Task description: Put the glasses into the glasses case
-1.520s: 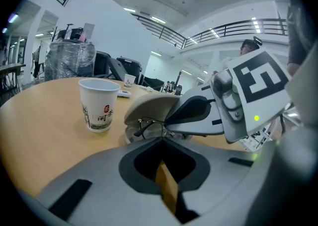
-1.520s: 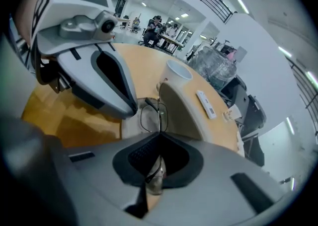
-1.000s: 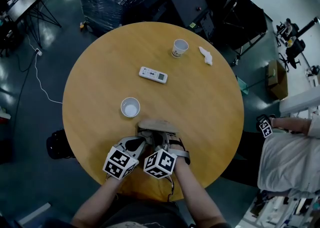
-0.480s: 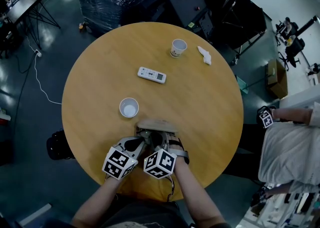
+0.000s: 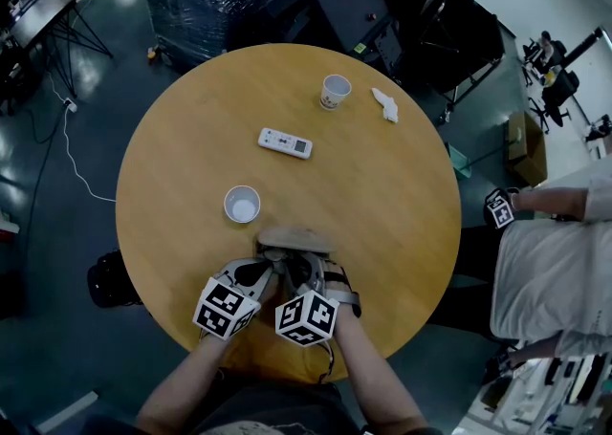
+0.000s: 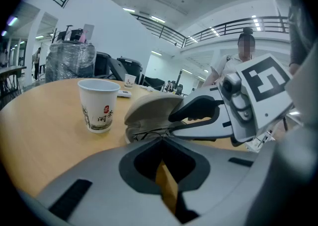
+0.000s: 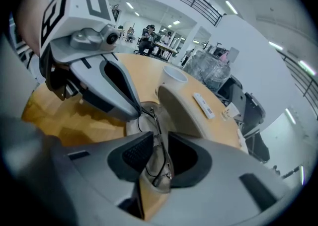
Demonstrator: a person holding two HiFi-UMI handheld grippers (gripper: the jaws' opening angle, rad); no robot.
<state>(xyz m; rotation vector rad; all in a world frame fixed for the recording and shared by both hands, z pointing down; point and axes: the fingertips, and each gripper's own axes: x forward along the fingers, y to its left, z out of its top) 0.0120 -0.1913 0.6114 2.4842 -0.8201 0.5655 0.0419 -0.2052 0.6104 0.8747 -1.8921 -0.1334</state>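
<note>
Both grippers are crowded at the near edge of the round wooden table [image 5: 382,194], and from the head view their marker cubes cover most of what's going on. The glasses case [image 5: 296,237] lies open just past them, tan lid tipped up, but that view only shows the lid and a bit of dark inside. The right gripper [image 7: 156,143] is clamped on the glasses [image 7: 158,163]. Its own view shows the thin wire frame pinched in the notch between the jaws, with the rest running forward into the case's lower shell. How much of the glasses is actually in there I can't make out, since the jaws block it. The left gripper [image 6: 162,145] has its jaws pulled nearly together with just a sliver of wood showing through, and I see nothing between them. Its tips sit right at the near rim of the case, and whether they touch it is hard to say. A paper cup [image 5: 242,204] stands just beside the case on its left. Farther off are a white remote [image 5: 285,142], a second cup [image 5: 336,91] and a crumpled white scrap [image 5: 385,104], probably a tissue.
</note>
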